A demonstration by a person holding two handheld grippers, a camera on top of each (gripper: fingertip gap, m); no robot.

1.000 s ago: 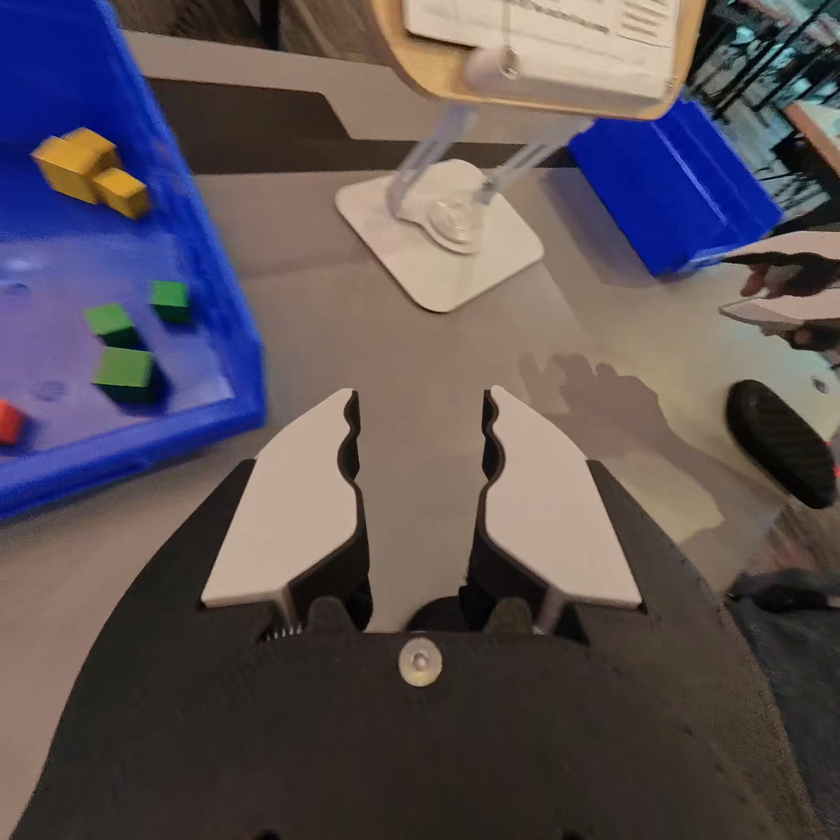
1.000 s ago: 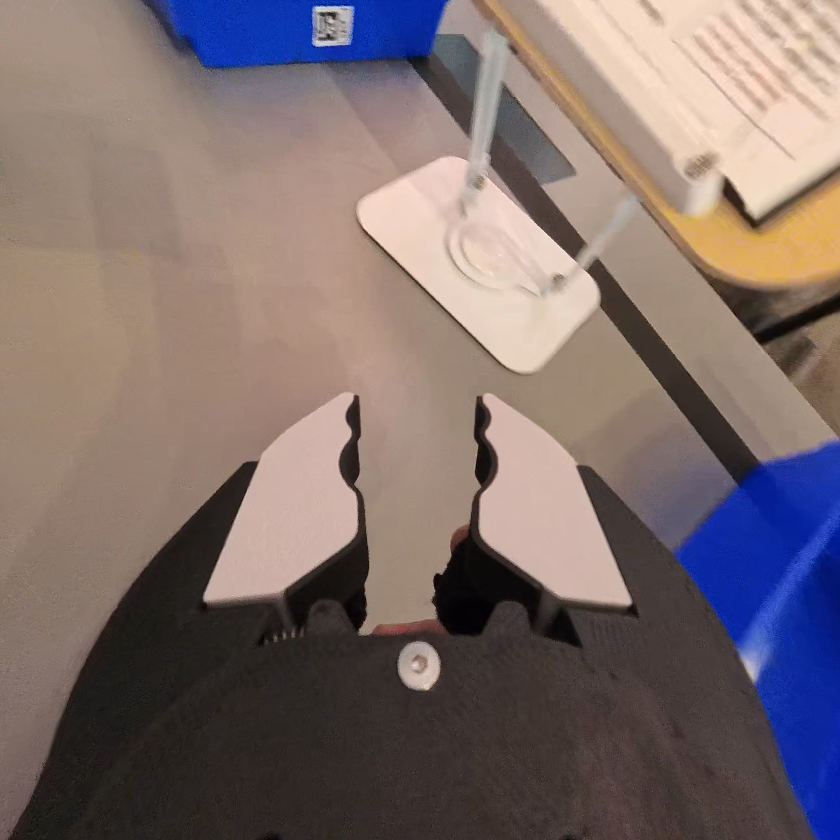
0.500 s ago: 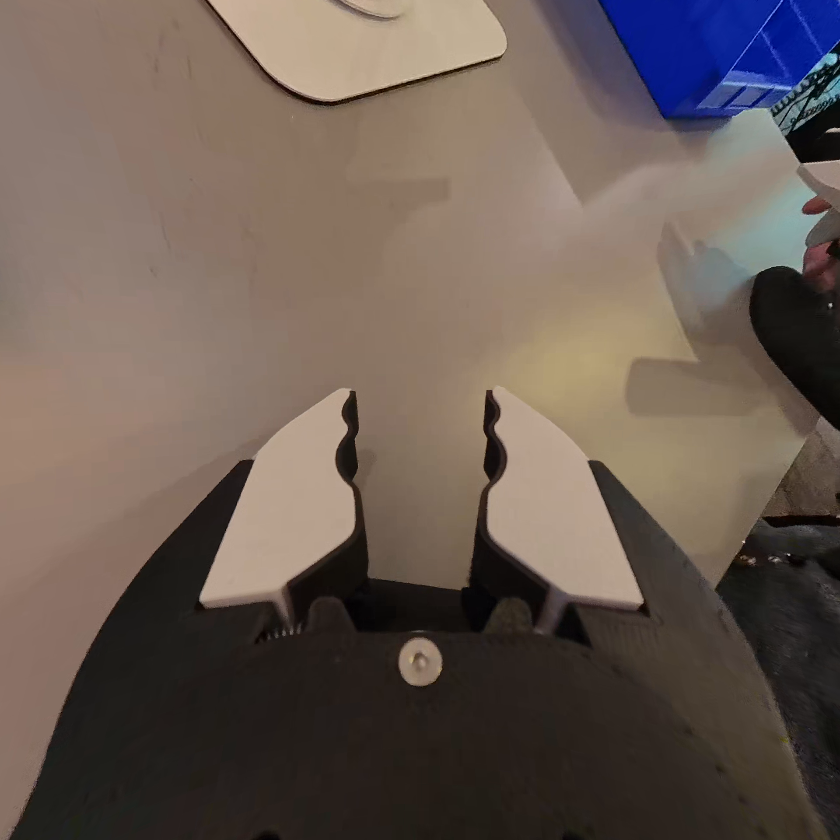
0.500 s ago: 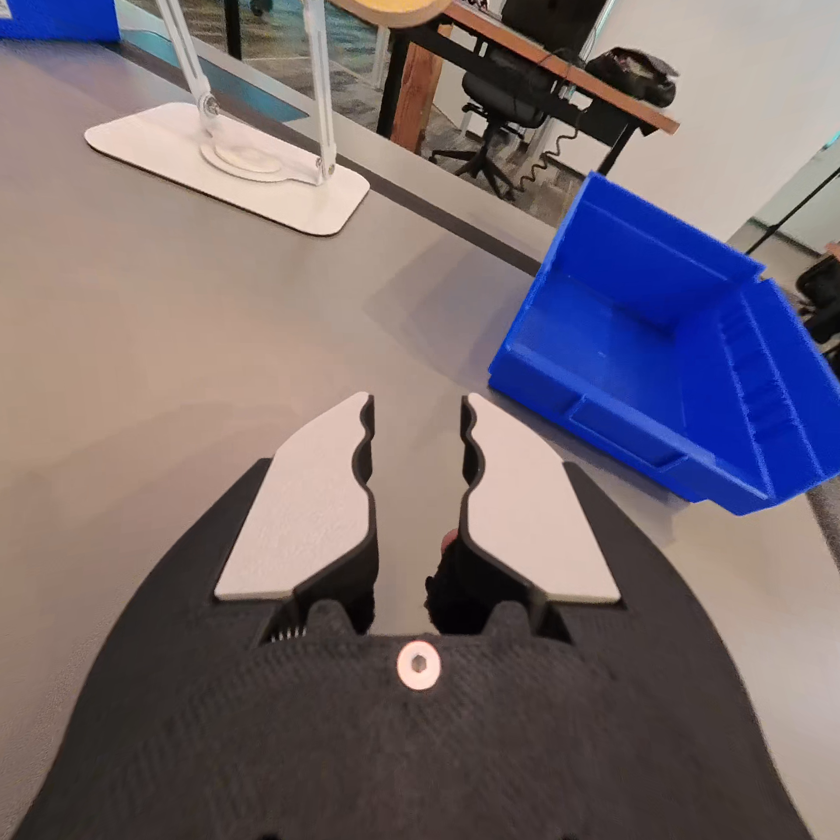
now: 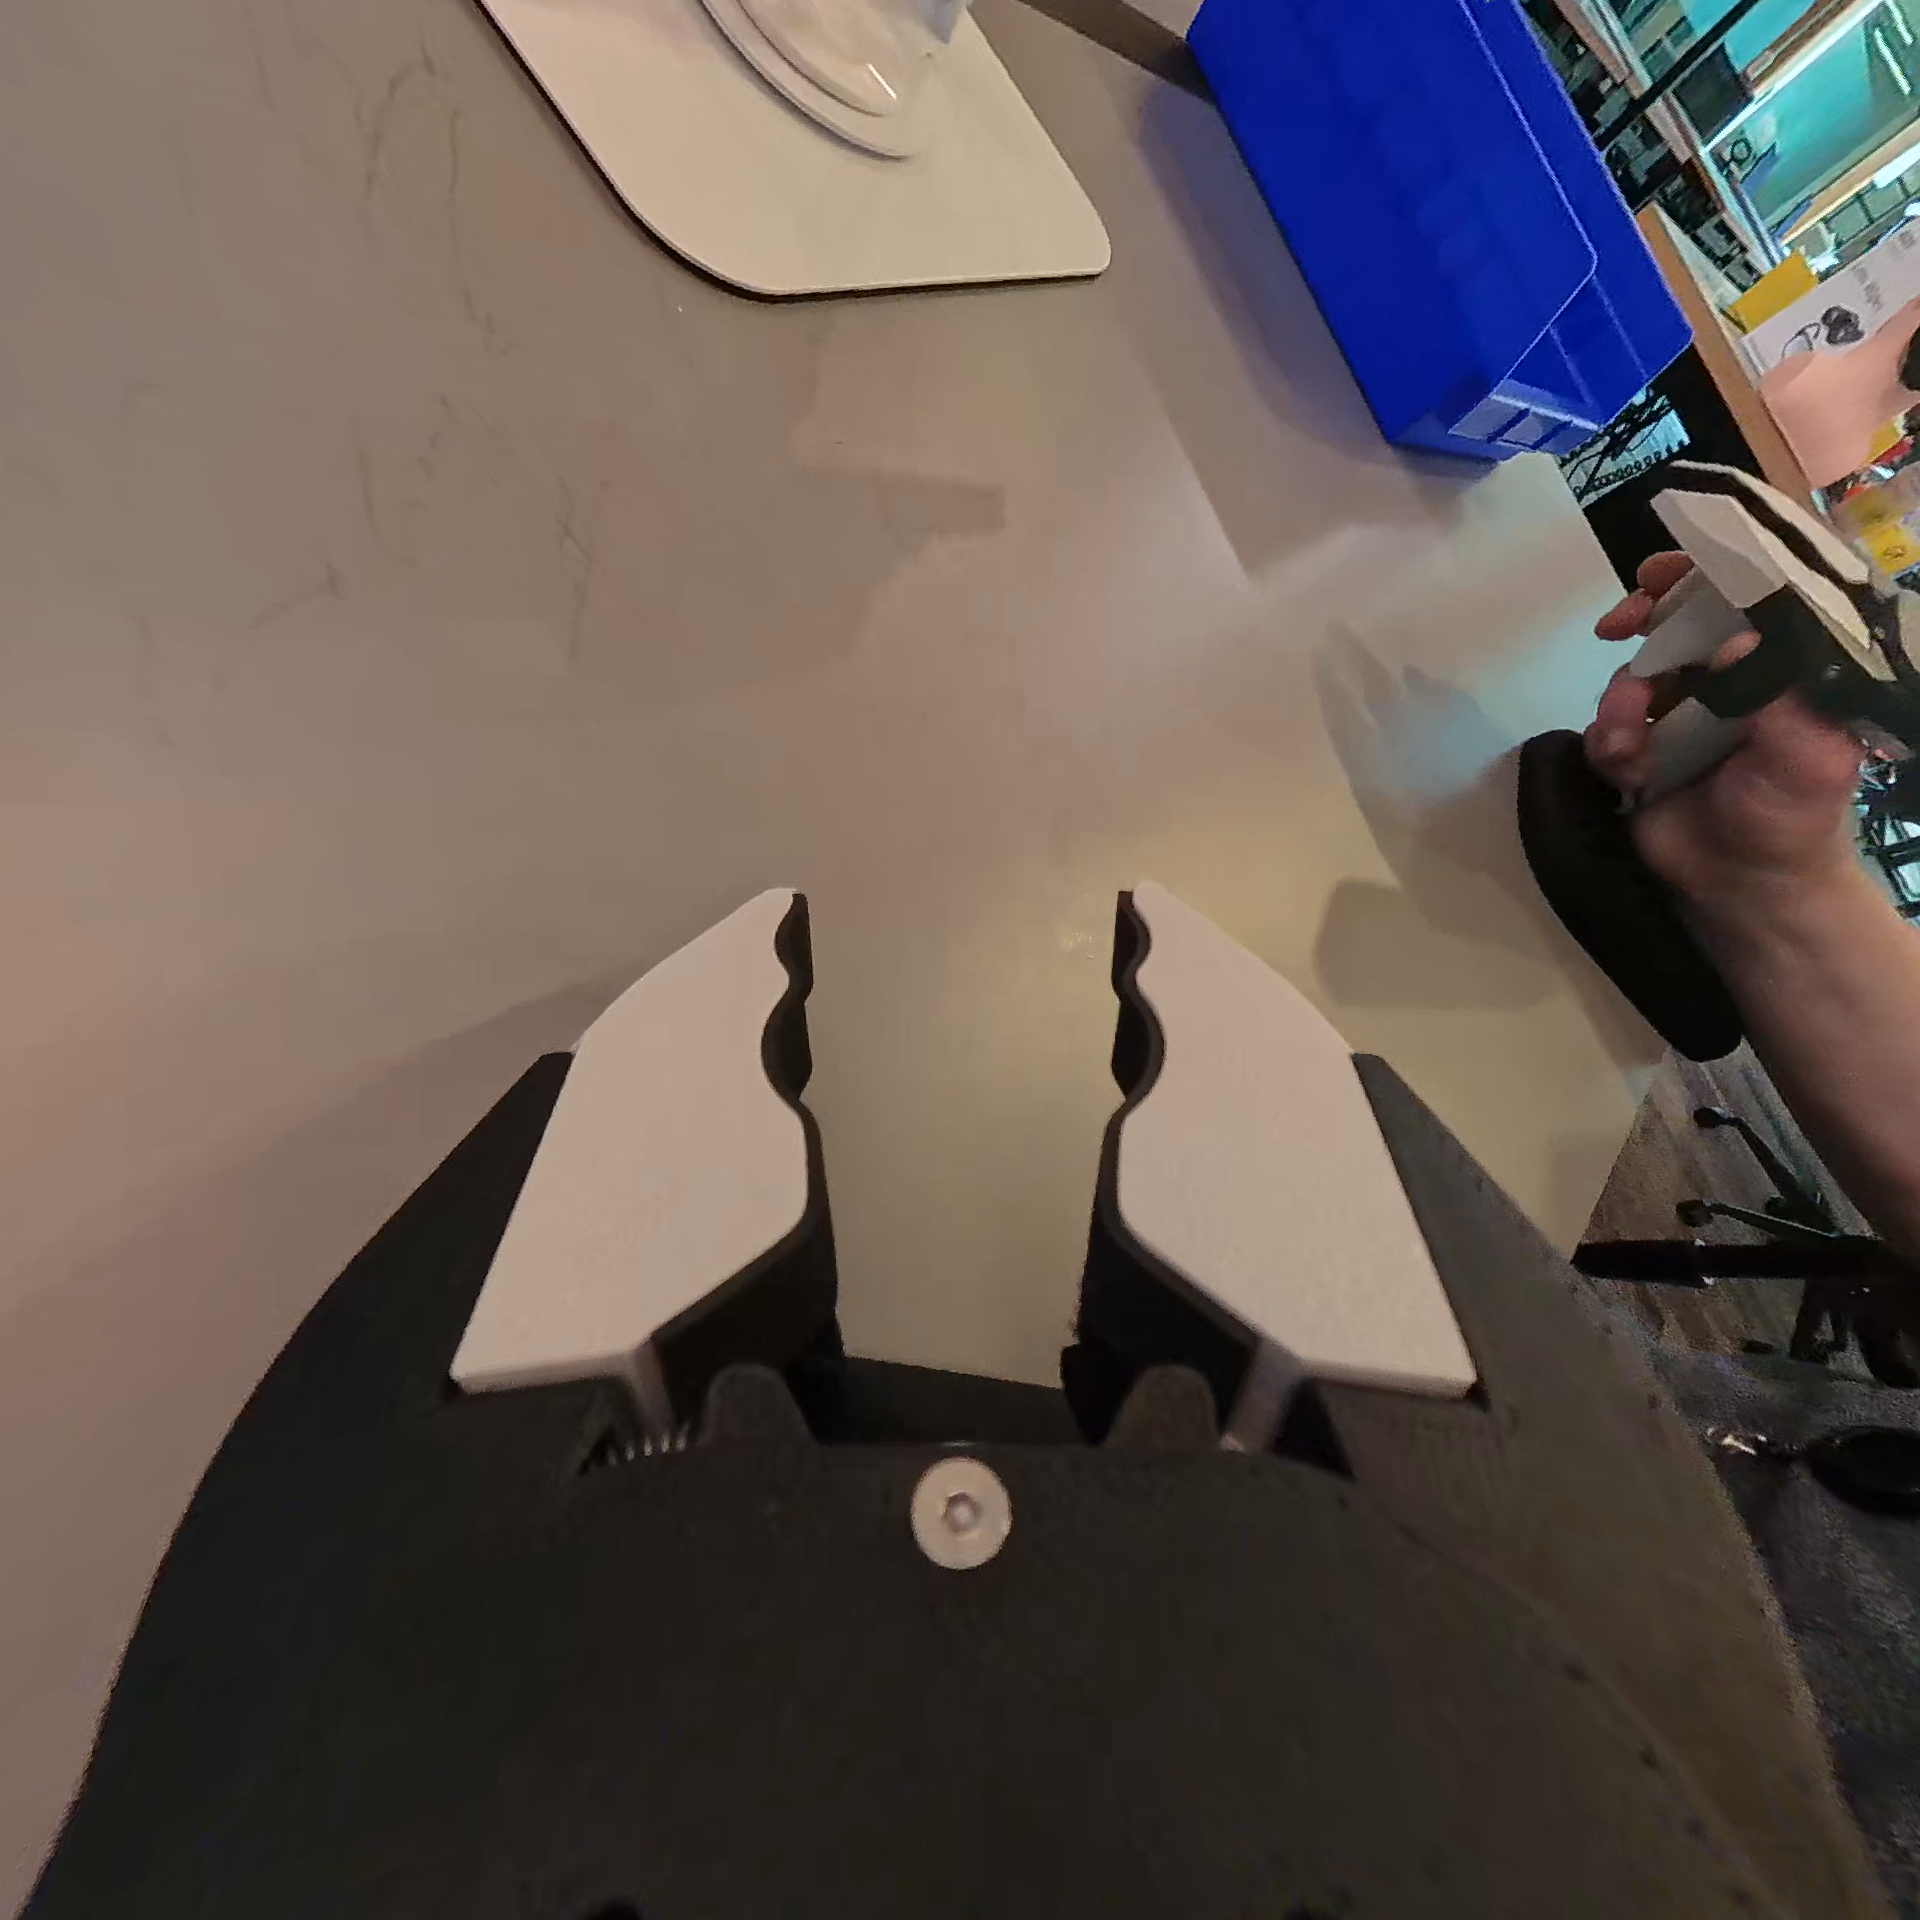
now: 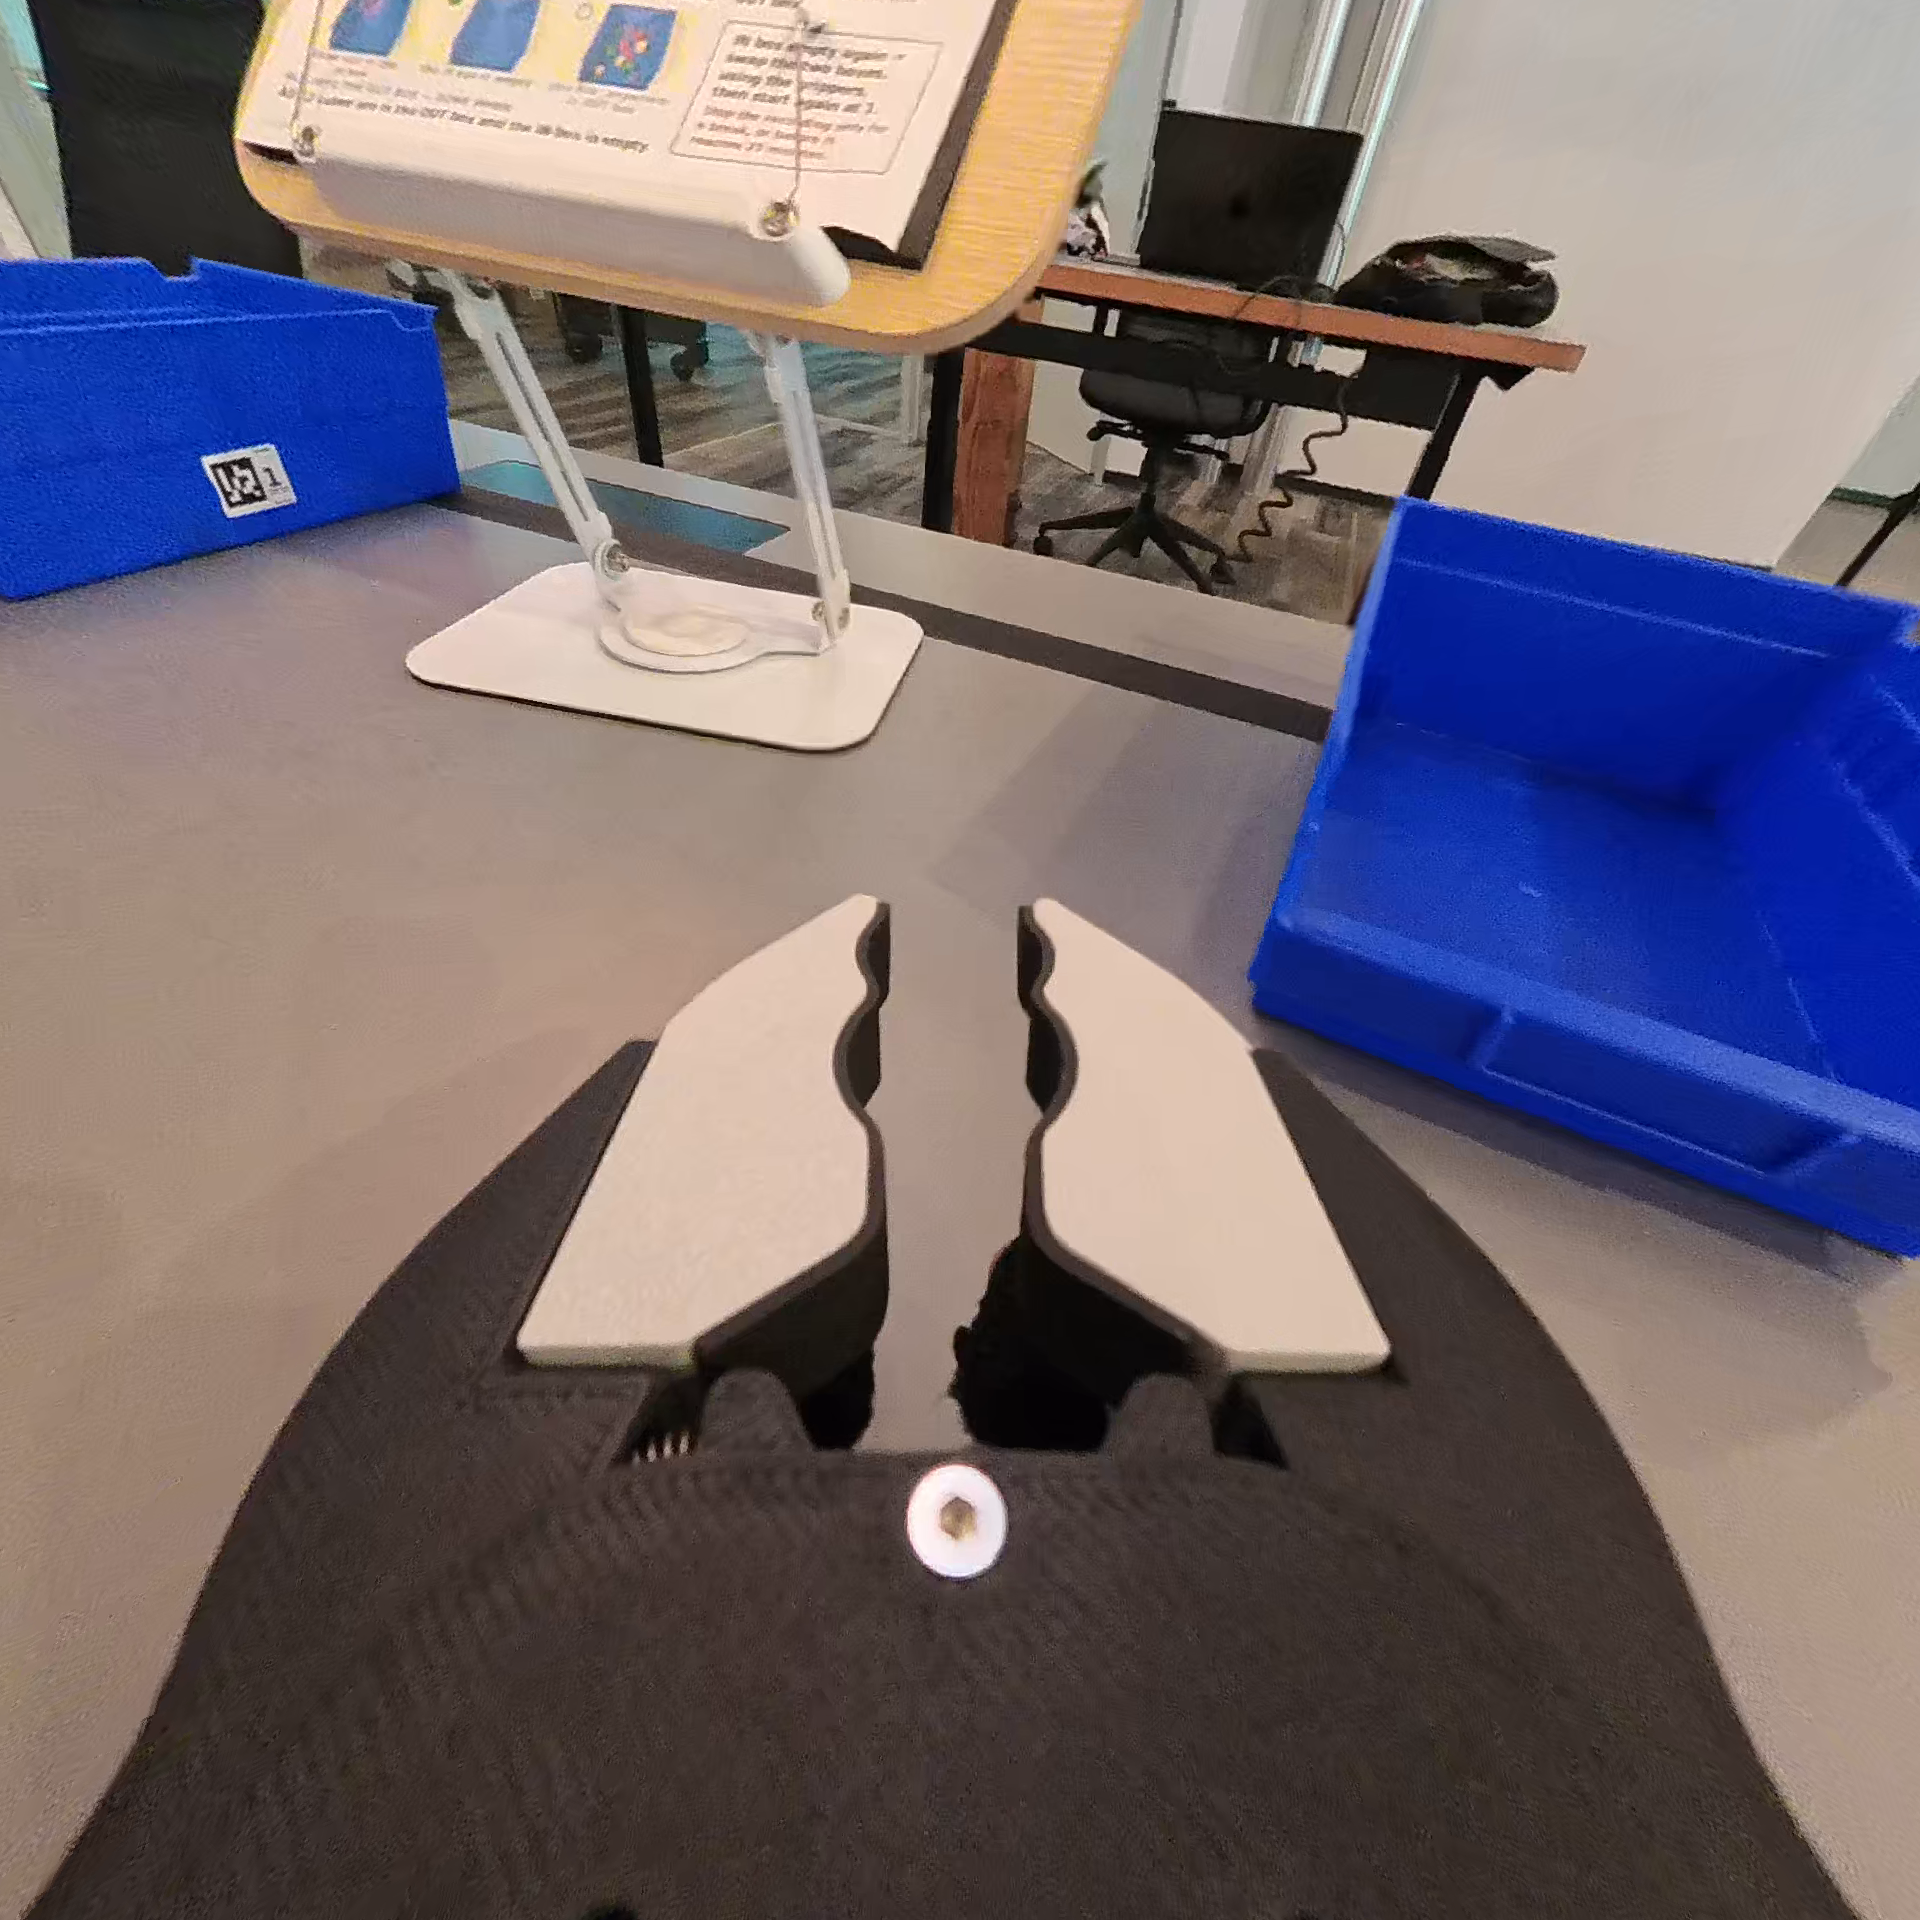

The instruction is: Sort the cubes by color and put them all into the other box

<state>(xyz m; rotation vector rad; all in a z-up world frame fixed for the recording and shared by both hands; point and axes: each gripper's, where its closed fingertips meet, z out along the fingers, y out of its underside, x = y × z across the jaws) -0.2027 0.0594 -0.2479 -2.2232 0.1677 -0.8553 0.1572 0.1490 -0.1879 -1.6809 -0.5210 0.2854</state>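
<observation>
No cube shows in either view now. My left gripper is open and empty, low over the bare grey table. My right gripper is open with its jaws close together, and only the table shows between the pads. A blue box stands to its right, and the part of its floor in view is bare. A second blue box with a small square marker stands at the far left. In the left wrist view, one blue box is at the upper right, and the right gripper, held in a hand, is at the right edge.
A white stand base carries a wooden board with a printed sheet at the table's back middle; the base also shows in the left wrist view. The table's edge runs down the right there. A desk and office chair stand behind.
The left view swung away from the blue box with yellow, green and red cubes to bare table. The right gripper's jaws narrowed on nothing while it turned to face both boxes.
</observation>
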